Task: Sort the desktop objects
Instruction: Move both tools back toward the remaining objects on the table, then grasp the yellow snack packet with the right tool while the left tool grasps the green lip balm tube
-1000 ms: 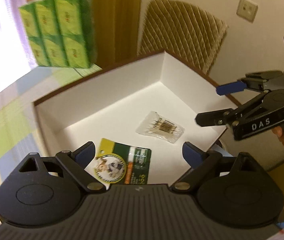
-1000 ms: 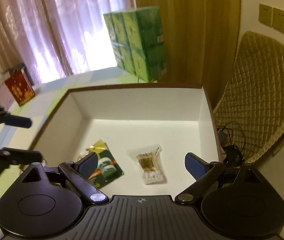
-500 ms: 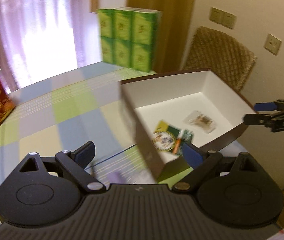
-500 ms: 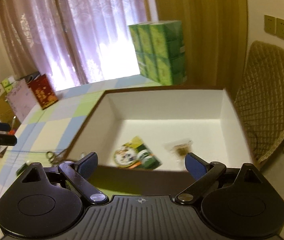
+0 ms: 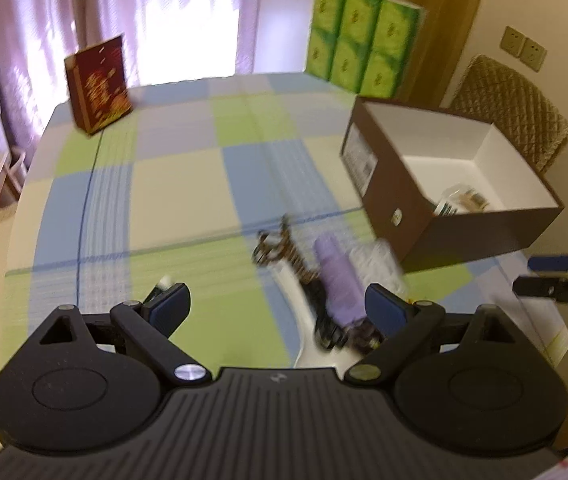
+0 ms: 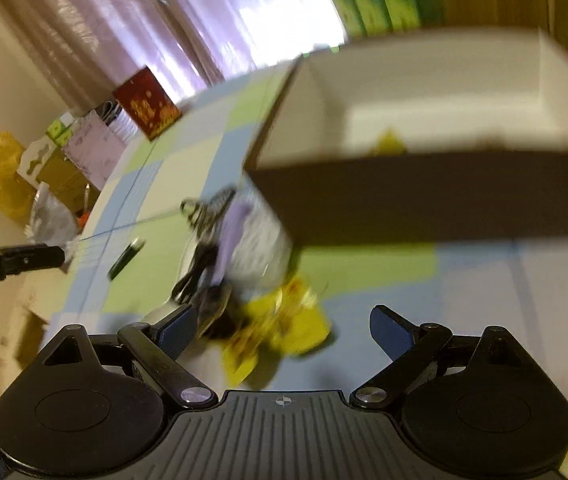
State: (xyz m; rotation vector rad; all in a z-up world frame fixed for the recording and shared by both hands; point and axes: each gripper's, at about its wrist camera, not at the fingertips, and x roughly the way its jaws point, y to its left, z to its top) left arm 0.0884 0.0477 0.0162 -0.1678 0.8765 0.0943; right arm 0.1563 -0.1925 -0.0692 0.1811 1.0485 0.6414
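A brown box with a white inside (image 5: pixel 387 184) stands at the table's right; a clear packet (image 5: pixel 463 200) lies in it. In front of it lies a pile: a purple tube (image 5: pixel 337 280), black cables (image 5: pixel 323 320), a clear bag (image 5: pixel 375 260). My left gripper (image 5: pixel 278 308) is open and empty above the pile's left side. My right gripper (image 6: pixel 284 330) is open and empty over a yellow packet (image 6: pixel 284 328), near the box's brown front wall (image 6: pixel 423 200). The purple tube (image 6: pixel 232 236) and a small dark stick (image 6: pixel 126 258) show blurred in the right wrist view.
A green multipack (image 5: pixel 359 52) stands at the back right, a red box (image 5: pixel 98 84) at the back left. The tablecloth (image 5: pixel 172 184) is checked blue, green and cream. A wicker chair (image 5: pixel 511 104) stands behind the box. The table's left edge runs near cartons (image 6: pixel 56 160).
Both grippers have pulled back out of the box and dropped toward the pile in front of it. The right wrist view has swung down and tilted. Both stay open.
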